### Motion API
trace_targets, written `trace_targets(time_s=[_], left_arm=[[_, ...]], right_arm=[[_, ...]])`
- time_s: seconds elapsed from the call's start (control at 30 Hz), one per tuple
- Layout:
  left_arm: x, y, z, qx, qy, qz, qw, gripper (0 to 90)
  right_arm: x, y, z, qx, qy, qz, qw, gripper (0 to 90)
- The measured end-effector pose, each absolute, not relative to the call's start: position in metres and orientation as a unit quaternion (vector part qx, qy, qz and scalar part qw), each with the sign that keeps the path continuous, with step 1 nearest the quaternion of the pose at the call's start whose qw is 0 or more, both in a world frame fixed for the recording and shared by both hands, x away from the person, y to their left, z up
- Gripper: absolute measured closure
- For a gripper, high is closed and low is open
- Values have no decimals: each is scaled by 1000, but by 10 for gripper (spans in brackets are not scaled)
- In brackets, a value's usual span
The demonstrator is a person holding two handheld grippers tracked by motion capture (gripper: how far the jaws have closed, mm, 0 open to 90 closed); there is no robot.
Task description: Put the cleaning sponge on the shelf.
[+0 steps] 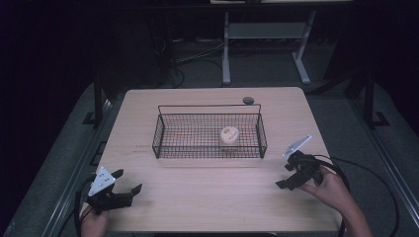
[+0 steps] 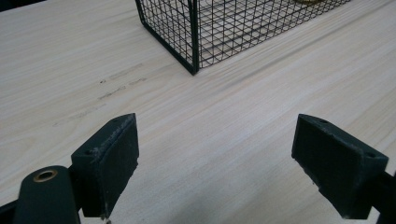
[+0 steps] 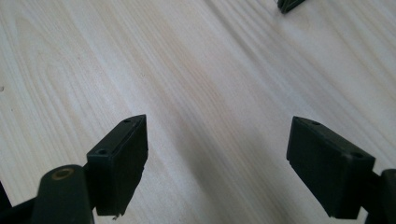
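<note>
A black wire basket (image 1: 158, 139) stands in the middle of the pale wooden table (image 1: 207, 197). Inside it, toward its right half, lies a pale round ring-shaped object (image 1: 229, 134). My left gripper (image 1: 128, 180) rests low near the table's front left corner, its jaws wide apart with nothing between them. In the left gripper view the gripper (image 2: 215, 158) points at bare wood, with the basket's corner (image 2: 194, 65) ahead of it. My right gripper (image 1: 282, 176) is held at the right front, to the right of the basket, and stands open. In the right gripper view it (image 3: 217, 158) hangs over bare wood.
A small dark round thing (image 1: 248, 100) sits at the table's far edge behind the basket. White desk legs (image 1: 226, 54) and cables stand on the floor beyond the table. Faint dark marks (image 2: 116, 86) streak the wood left of the basket.
</note>
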State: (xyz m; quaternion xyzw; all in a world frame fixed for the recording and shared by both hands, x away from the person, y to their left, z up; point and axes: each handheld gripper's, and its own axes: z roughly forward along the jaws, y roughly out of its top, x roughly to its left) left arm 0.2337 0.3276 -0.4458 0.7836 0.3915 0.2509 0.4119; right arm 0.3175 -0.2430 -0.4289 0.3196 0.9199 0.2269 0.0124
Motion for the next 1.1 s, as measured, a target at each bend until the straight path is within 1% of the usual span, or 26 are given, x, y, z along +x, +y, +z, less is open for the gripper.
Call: trace_targets(time_s=[1.1], left_arm=[[234, 327, -444, 784, 389, 253, 413, 141]], right_arm=[[285, -246, -448, 308, 920, 243, 10, 204]])
